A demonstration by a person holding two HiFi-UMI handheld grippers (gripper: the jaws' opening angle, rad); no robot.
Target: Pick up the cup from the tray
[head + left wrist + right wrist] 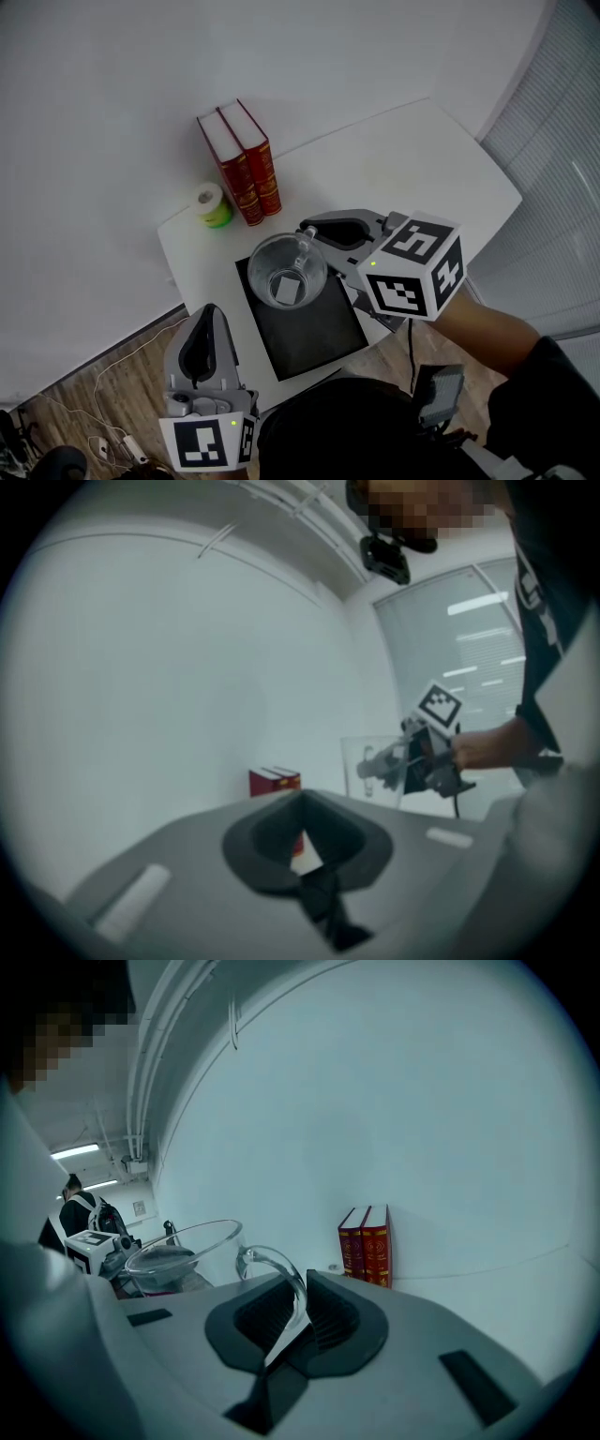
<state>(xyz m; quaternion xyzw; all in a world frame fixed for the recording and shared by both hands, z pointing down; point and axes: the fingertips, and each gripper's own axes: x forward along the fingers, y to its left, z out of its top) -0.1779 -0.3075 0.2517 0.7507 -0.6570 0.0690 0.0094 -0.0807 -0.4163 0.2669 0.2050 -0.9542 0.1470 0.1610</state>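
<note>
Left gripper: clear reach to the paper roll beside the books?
Probably yes: the left gripper holds nothing, and only bare table lies between it and the paper roll; the right gripper with the cup sits aside.

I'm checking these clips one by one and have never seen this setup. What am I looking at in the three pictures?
No robot: a person holds a two-jawed tool in each hand; the marker cubes are part of them. The head view is from a camera on the person's head, looking down; the other two ride on the tools. On the white table: a black tray, two red books, a small roll. The right gripper grips a glass cup by its handle, above the tray. The left gripper is empty, jaws together.
</note>
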